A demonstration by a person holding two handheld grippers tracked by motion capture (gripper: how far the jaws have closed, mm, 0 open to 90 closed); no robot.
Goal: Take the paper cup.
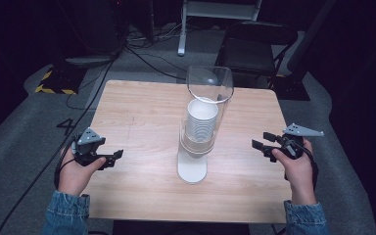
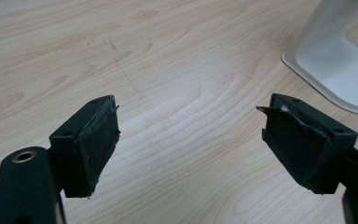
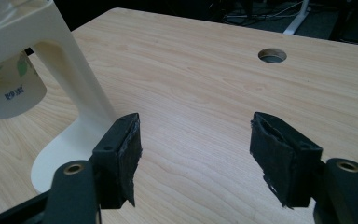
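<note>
Centrally on the pale wood-grain counter (image 1: 142, 105) stands a tall white cup dispenser with a clear tube of stacked white paper cups (image 1: 200, 128); it looks top-heavy, so a sideways knock could tip it. Well apart from it, the left gripper (image 1: 112, 157) and right gripper (image 1: 260, 142) hover low at either side, each gaping wide, holding nothing.

White cup dispenser (image 1: 198, 142) upright, table (image 1: 142, 112) centre.
</note>
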